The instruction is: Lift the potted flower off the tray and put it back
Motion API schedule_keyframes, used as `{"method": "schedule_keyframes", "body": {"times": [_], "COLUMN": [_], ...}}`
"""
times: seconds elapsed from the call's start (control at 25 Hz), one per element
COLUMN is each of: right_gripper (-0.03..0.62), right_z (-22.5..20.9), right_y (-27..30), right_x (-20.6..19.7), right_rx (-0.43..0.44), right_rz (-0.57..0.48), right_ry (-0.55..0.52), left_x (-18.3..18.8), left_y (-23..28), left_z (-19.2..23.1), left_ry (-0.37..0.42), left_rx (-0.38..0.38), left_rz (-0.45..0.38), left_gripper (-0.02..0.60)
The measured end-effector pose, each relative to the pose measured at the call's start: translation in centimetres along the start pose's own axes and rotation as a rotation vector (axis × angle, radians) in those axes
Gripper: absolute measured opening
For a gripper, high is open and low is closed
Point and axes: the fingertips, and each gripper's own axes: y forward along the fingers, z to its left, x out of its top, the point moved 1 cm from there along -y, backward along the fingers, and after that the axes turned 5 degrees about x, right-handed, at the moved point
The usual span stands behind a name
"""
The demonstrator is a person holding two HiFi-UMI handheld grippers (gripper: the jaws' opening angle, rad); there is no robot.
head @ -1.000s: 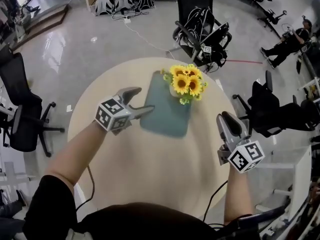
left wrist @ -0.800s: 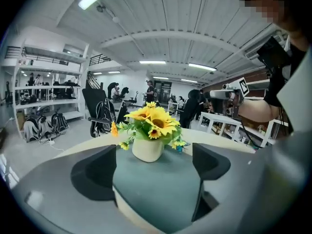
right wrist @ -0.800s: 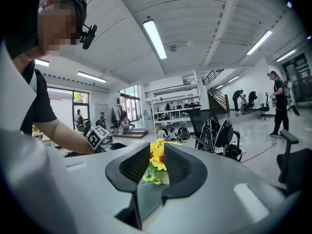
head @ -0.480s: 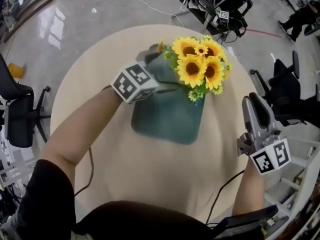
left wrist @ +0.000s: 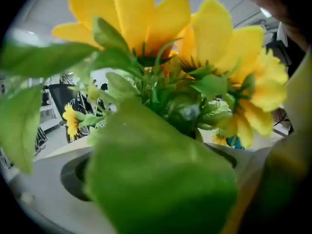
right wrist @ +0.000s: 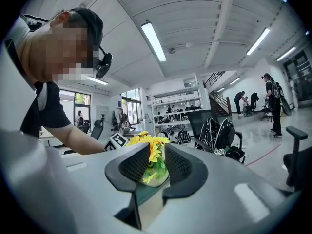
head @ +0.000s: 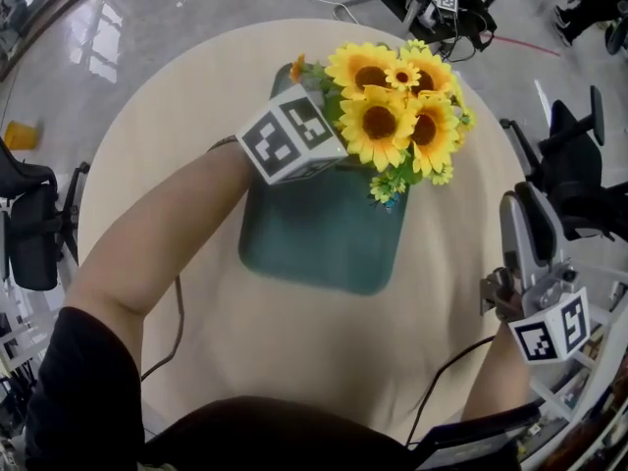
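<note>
Tray [head: 314, 248] matt; table [head: 167, 145] smooth pale wood; floor [head: 147, 18] glossy

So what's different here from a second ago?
The left gripper has come in from the left edge of the tray to the potted flower. Its jaws have just been opening wide; foliage stands between them, with no grip visible yet. The right gripper has also opened its jaws slightly, with nothing between them, and stays off to the tray's right. The potted flower remains on the tray.

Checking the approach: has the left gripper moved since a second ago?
Yes. The left gripper went from the tray's left edge in over it to the potted flower; its jaws have just been opening, leaves between them.
</note>
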Motion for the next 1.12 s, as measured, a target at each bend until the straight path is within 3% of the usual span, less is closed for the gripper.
{"method": "schedule_keyframes", "body": {"times": [0.32, 0.52, 0.56, 0.8, 1.12], "right_gripper": [0.110, 0.108, 0.107, 0.107, 0.106], "right_z": [0.1, 0.6, 0.8, 0.5, 1.3], "right_y": [0.2, -0.2, -0.4, -0.9, -1.7], "right_x": [-1.1, -1.1, -1.1, -1.0, 1.4], "right_rx": [0.001, -0.002, -0.002, -0.014, -0.038], "right_rz": [-0.002, -0.007, -0.005, -0.001, 0.007], "right_ry": [0.015, 0.011, 0.010, 0.007, 0.002], "left_x": [0.5, 0.8, 0.9, 1.6, 6.3], "left_y": [1.6, 0.8, 0.6, 0.4, -3.3], "left_z": [-0.5, -0.6, -0.8, -1.5, -0.3], "left_ry": [-0.018, -0.022, -0.025, 0.026, 0.036], "left_rx": [-0.065, -0.042, -0.036, -0.023, 0.013], "left_rz": [-0.017, -0.047, -0.055, -0.074, -0.125], "left_gripper": [0.569, 0.550, 0.515, 0.514, 0.514]}}
